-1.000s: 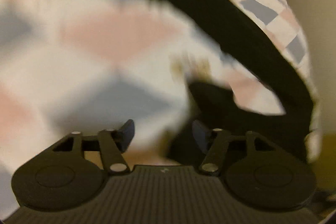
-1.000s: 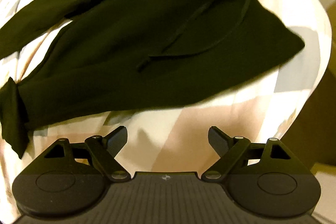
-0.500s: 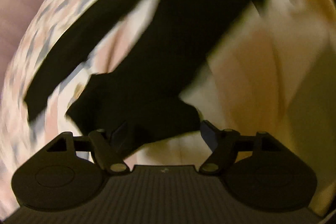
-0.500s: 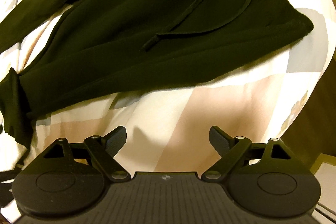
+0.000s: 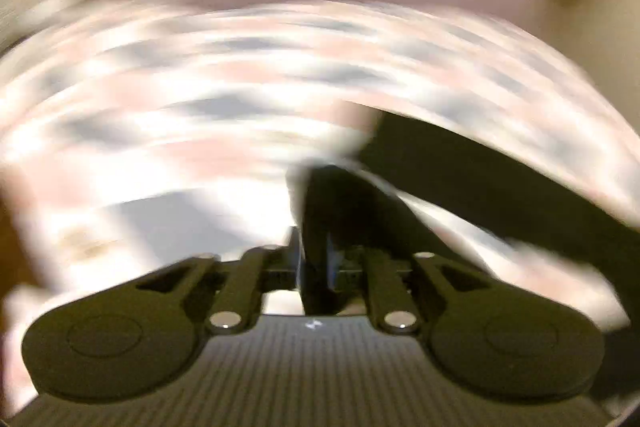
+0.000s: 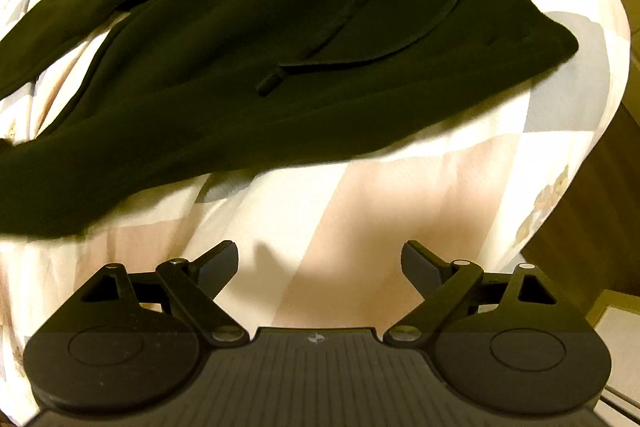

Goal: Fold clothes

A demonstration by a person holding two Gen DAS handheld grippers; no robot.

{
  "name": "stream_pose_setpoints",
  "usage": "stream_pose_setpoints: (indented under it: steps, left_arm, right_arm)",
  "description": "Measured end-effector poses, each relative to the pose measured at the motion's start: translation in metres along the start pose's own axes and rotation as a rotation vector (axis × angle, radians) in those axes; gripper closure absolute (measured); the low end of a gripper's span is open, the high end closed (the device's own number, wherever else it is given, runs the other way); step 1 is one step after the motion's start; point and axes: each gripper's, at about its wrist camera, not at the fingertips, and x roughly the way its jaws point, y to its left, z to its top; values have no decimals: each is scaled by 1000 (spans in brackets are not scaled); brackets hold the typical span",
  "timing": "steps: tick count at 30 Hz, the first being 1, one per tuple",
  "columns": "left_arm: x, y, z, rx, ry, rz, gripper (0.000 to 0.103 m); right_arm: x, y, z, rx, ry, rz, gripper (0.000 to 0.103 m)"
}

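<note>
A: Left gripper [image 5: 316, 259], log the jaws.

B: Pressed together on black cloth, a fold of the hoodie [image 5: 344, 211] at lower centre of the left view. Half a second ago your jaws stood spread with that cloth just between them; now they pinch it. The view is smeared with motion, so which part you hold I cannot tell; a sleeve [image 5: 500, 179] runs off to the right edge.

A: Right gripper [image 6: 320, 265]?

B: Jaws spread, empty, over bare quilt [image 6: 360, 227] at lower centre. The hoodie [image 6: 260, 47] lies spread across the upper half of that view, drawstring [image 6: 360, 3] on top, about as it lay a second ago, only a little nearer.

A: Meaning for the fold?

B: My judgement: you now have a grip on one part and can carry it over the body. Keep the pinch closed while you swing; thick fleece can slip.
</note>
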Motion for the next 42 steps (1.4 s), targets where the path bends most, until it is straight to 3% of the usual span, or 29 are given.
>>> stream_pose_setpoints:
  steps: [1,2,3,4,6,8,10,13,16,19,21,23,25,28,31,33,37,42]
  left_arm:
    - [10,29,5,-57,14,97,72]
    - [21,50,3,-76,59,167,72]
    - [30,71,0,-98,107,224,72]
    - [35,86,-7,-131,167,233,72]
    - [34,99,-28,-189,262,138,69]
    - [30,88,-45,-216,324,15,49]
    - [29,66,-65,-318,387,-148,36]
    - [43,43,-92,-542,462,-311,32]
    - [70,34,-117,-783,480,-336,32]
    - [90,30,-145,-1052,435,-314,32]
    - [98,31,-154,-1139,409,-292,40]
    - [98,33,-152,-1123,410,-284,83]
    - [90,39,-136,-1018,420,-295,103]
    - [73,51,-113,-911,397,-358,103]
    - [41,69,-93,-784,315,-349,103]
    - [31,81,-88,-765,326,-346,103]
    - [59,69,-90,-813,365,-399,65]
    - [112,38,-98,-842,407,-439,60]
  right_arm:
    - [1,1,0,-2,1,1,12]
    - [2,2,0,-4,1,1,12]
    - [2,2,0,-6,2,2,12]
    - [3,3,0,-8,3,3,12]
    - [5,5,0,-13,4,4,12]
    - [7,2,0,-2,9,-10,12]
    - [9,-1,1,17,14,-24,12]
    - [9,-8,3,67,16,-25,12]
    - [7,-10,5,80,10,-21,12]
    - [7,-8,6,58,8,-34,12]
    - [8,-8,5,53,13,-44,12]
    - [10,-8,5,57,14,-48,12]
    - [12,-7,5,65,7,-50,12]
    - [13,-7,6,68,-2,-52,13]
    - [13,-7,9,71,-4,-46,14]
    - [13,-7,10,73,-5,-37,14]
    - [19,-3,12,68,11,-31,14]
    - [16,8,12,24,6,-11,13]
